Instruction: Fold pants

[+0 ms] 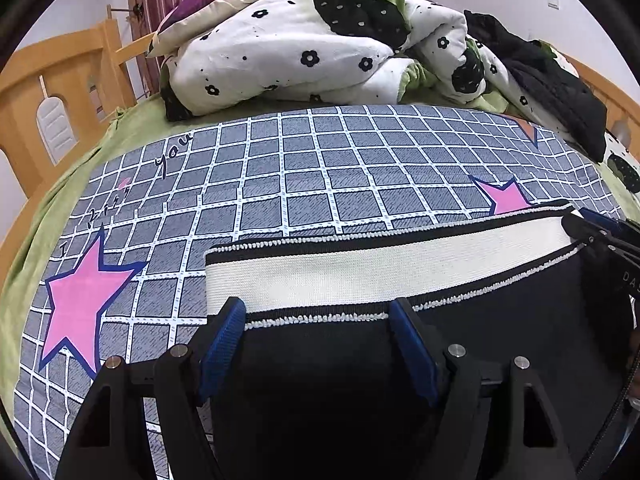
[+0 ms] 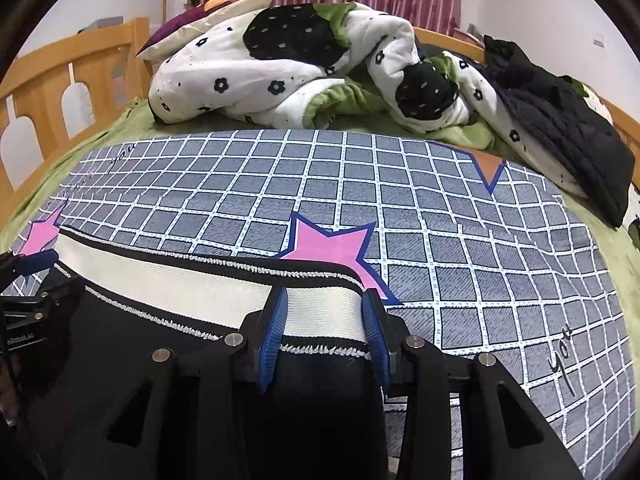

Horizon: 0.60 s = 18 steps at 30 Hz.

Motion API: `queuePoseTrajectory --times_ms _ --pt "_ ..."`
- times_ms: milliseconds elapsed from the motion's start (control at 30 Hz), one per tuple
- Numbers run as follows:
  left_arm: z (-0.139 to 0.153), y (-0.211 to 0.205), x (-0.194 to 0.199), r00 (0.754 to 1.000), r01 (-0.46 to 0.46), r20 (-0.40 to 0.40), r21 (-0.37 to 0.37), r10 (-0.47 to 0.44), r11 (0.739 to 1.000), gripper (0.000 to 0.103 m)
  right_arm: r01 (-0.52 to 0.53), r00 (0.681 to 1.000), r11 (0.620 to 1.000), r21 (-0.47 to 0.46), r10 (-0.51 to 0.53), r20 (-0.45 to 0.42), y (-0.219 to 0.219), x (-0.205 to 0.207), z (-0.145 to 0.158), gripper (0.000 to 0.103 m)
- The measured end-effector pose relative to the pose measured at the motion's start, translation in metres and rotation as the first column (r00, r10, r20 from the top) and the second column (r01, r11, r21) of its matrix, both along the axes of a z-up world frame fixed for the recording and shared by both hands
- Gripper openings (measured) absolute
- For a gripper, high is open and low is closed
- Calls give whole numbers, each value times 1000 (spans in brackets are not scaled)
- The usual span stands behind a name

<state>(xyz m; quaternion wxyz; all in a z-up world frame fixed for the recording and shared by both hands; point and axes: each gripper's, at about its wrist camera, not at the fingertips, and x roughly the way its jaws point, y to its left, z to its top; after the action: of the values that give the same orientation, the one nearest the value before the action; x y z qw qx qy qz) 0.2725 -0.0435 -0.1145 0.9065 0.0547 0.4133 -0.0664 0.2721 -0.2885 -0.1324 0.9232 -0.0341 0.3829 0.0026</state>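
**Both grippers at the waistband of the pants on the bed**

Blue-padded fingers of the left gripper stand wide apart over the black pants, near the left end of the white waistband. Black cloth and the band's lower edge lie between them, but the pads do not press on it. At the other end, the right gripper has its fingers set much closer together, one on each side of the band near its right corner; whether the pads actually pinch the fabric, I cannot tell.

The pants lie flat on a grey checked sheet printed with pink stars, waistband away from the cameras, on a bed with a wooden frame. Farther back a crumpled white quilt with black flowers is heaped against a pillow, and a dark garment lies beside it at the right.
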Motion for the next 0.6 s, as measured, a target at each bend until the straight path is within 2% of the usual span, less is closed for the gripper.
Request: queuePoseTrajectory --times_ms 333,467,600 --pt "1 3 -9 1000 -6 -25 -4 6 1000 74 -4 1000 1000 -9 4 5 4 -4 -2 37" --pt "1 9 -20 999 -17 -47 -27 16 999 74 3 1000 1000 5 -3 9 1 -6 -1 38" --pt "0 13 -38 998 -7 -70 -14 6 1000 74 17 1000 1000 7 -17 0 0 -9 2 41"
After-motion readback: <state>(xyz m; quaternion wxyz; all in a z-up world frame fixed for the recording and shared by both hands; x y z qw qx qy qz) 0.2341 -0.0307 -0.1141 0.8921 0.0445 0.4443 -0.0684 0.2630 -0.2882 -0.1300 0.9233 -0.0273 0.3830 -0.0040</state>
